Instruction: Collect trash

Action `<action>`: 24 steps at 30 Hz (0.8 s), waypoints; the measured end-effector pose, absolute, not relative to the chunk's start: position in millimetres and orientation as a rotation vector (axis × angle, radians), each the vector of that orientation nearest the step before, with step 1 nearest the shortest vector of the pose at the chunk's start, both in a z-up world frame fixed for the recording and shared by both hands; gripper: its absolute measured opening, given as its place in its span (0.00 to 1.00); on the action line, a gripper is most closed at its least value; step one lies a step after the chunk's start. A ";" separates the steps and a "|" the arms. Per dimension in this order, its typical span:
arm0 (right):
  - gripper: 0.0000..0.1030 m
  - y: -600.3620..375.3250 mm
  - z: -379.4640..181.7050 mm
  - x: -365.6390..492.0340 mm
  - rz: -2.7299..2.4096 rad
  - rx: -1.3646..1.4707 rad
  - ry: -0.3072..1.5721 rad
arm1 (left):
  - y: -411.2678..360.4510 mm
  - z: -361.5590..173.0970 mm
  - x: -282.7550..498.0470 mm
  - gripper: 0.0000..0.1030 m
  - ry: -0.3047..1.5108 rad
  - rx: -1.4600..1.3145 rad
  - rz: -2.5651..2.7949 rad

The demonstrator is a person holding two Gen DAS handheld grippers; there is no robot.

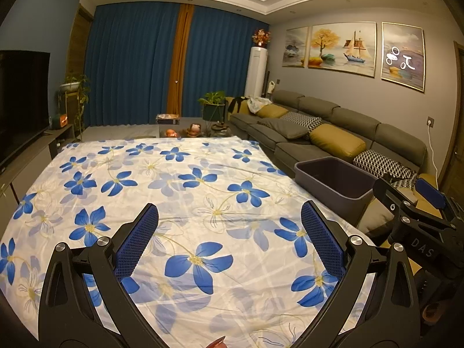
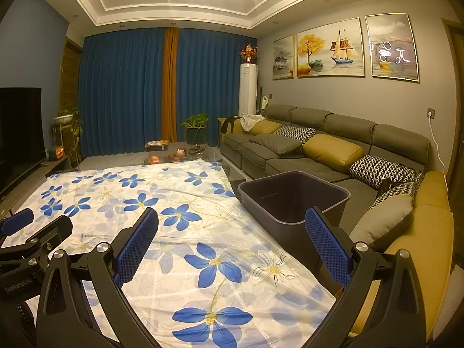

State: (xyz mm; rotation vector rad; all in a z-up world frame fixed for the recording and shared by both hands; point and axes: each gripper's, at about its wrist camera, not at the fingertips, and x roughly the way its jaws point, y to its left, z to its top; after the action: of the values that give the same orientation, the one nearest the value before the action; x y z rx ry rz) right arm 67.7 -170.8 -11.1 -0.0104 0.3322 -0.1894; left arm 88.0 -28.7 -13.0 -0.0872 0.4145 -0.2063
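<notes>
A dark grey plastic bin stands at the right edge of the table, beside the sofa; its inside looks bare. My left gripper hovers open over the flowered cloth, nothing between its blue pads. My right gripper is open too, held above the cloth with its right finger in front of the bin's near wall. Each gripper shows at the edge of the other's view: the right gripper, the left gripper. No trash shows on the cloth; a small pinkish thing peeks in at the bottom edge.
A grey sofa with yellow and patterned cushions runs along the right. A low glass table with small objects sits beyond the cloth. A TV on a cabinet is at left, potted plants and blue curtains at the back.
</notes>
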 end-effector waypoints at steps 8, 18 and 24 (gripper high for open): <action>0.95 -170.9 -10.9 68.6 -0.189 -0.007 0.332 | -28.7 -13.0 87.7 0.94 0.412 -0.089 -0.206; 0.94 -170.6 -10.3 68.3 -0.188 -0.006 0.331 | -29.4 -13.0 87.3 0.94 0.413 -0.090 -0.203; 0.94 -170.6 -10.1 68.3 -0.188 -0.006 0.330 | -28.7 -13.2 87.2 0.94 0.413 -0.093 -0.206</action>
State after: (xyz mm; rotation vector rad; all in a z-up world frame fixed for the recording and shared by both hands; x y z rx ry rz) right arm 68.3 -170.6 -10.1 -0.0058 0.3304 -0.1876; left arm 87.2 -28.7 -13.2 -0.0926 0.4134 -0.2057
